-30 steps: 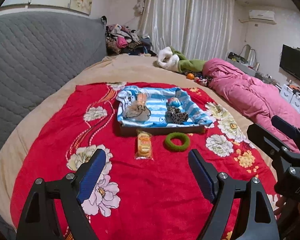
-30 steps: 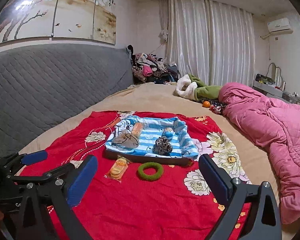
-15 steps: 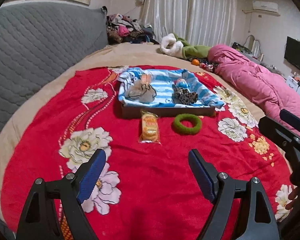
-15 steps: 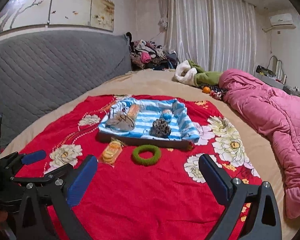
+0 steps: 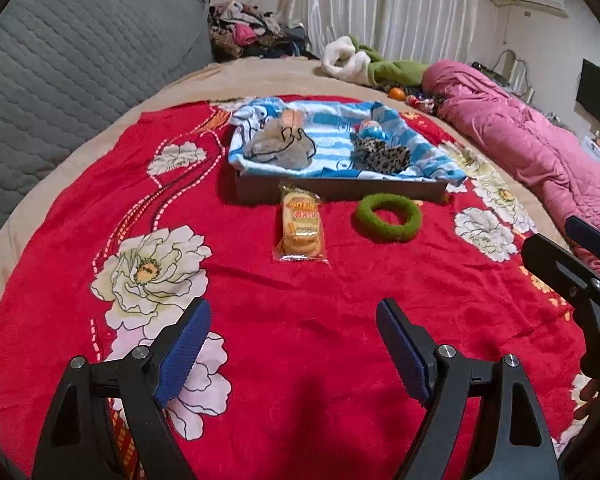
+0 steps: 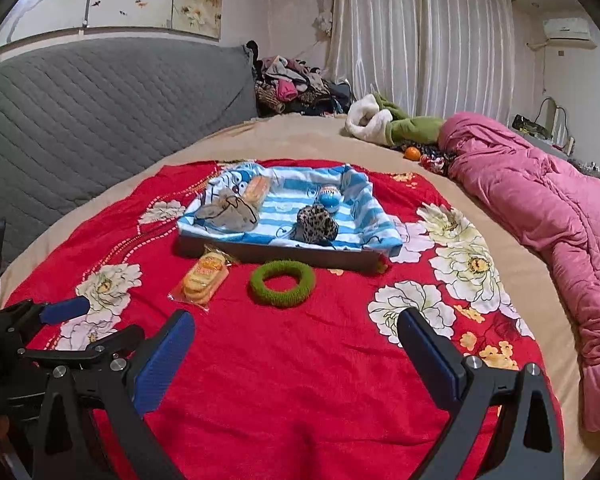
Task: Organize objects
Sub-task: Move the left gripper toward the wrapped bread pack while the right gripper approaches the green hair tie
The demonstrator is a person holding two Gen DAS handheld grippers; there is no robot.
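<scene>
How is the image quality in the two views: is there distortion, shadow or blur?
Left wrist view: strong fisheye bending with dark corners, a soft shadow on the red blanket between the left gripper pads, and the snack packet sharp. Right wrist view: the same curving, the bright curtain slightly washed out, and the green ring clear.

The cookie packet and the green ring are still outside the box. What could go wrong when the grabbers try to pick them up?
The cookie packet lies flat on the red blanket, so open fingers might pinch blanket too, or crush the cookies. The green ring sits near the box, so a gripper could bump its wall. The left gripper and right gripper are side by side and might collide.
</scene>
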